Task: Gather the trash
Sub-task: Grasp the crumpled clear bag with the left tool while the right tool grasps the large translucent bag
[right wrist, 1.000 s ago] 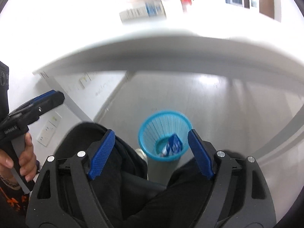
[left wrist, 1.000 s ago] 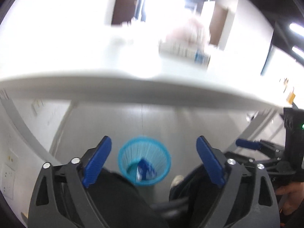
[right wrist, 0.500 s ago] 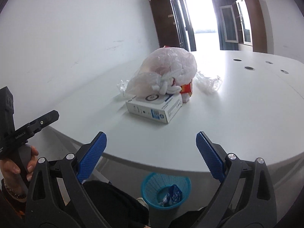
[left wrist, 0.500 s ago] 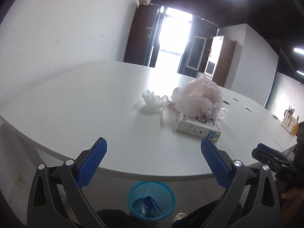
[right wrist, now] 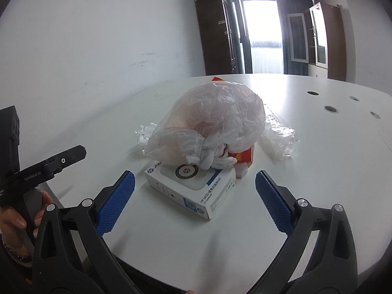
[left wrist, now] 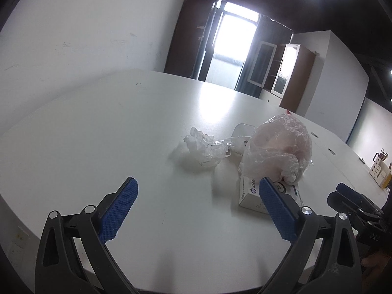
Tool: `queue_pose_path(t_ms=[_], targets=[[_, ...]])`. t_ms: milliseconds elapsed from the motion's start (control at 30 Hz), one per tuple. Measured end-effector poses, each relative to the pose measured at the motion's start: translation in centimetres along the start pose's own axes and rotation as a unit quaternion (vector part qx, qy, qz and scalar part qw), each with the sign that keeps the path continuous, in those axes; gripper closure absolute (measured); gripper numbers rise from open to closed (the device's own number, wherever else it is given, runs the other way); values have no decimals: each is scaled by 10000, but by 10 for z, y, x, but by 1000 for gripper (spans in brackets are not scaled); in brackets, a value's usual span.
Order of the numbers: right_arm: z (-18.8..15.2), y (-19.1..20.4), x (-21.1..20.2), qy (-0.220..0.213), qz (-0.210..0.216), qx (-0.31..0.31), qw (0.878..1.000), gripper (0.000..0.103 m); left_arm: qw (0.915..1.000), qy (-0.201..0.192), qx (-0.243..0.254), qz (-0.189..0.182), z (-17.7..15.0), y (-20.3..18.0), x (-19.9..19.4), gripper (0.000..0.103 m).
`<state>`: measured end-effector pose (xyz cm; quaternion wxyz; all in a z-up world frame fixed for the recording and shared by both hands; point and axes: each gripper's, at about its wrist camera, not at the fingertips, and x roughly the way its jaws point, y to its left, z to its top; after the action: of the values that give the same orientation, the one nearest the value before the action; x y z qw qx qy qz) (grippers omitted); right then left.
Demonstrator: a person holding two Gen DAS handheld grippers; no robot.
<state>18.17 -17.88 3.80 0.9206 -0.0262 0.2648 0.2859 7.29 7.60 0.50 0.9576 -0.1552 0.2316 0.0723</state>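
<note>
On the white table (left wrist: 122, 134) lie a crumpled clear plastic wad (left wrist: 204, 148), a tied pinkish plastic bag (left wrist: 279, 147) and a white printed box (left wrist: 252, 196) under the bag. My left gripper (left wrist: 198, 183) hovers open above the table's near edge, short of the wad, with nothing between its pads. In the right wrist view the box (right wrist: 191, 186), the bag (right wrist: 215, 120), a red-orange carton (right wrist: 245, 158) and a clear wrap (right wrist: 279, 132) sit ahead. My right gripper (right wrist: 194, 175) faces the box, its jaws opening, nothing between them.
A person's hand (right wrist: 14, 218) holds the left gripper's handle (right wrist: 49, 164) at the left. Round cable holes (right wrist: 330, 109) dot the table's right side. A desk organiser (left wrist: 379, 169) stands at the far right. Cabinets and a bright doorway are behind.
Both grippers rose from below the table edge to above the tabletop. The blue bin with a wrapper in it dropped out of view. The right jaws spread wider.
</note>
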Motion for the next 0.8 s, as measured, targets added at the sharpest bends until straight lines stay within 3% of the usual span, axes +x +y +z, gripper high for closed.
queue_pose_path(t_ms=[200,400,633,733,800], targets=[[24,-10,30,228,-44,72,9997,12,9989,437,-138,-83,25,5,38,6],[43,-21,60,503,-196,184,9984,17,9971,733,-41,174,56,0,80,6],[49,-27,88,906,-115,285,9954,25,9914,1249,-362,151,73,2,126,7],[44,-26,94,1028,-59,356,9941,35,9892,1427,-261,227,69,1,142,15],[43,-27,94,1053,-27,379,9937,45,9874,1549,-247,194,63,3,149,31]])
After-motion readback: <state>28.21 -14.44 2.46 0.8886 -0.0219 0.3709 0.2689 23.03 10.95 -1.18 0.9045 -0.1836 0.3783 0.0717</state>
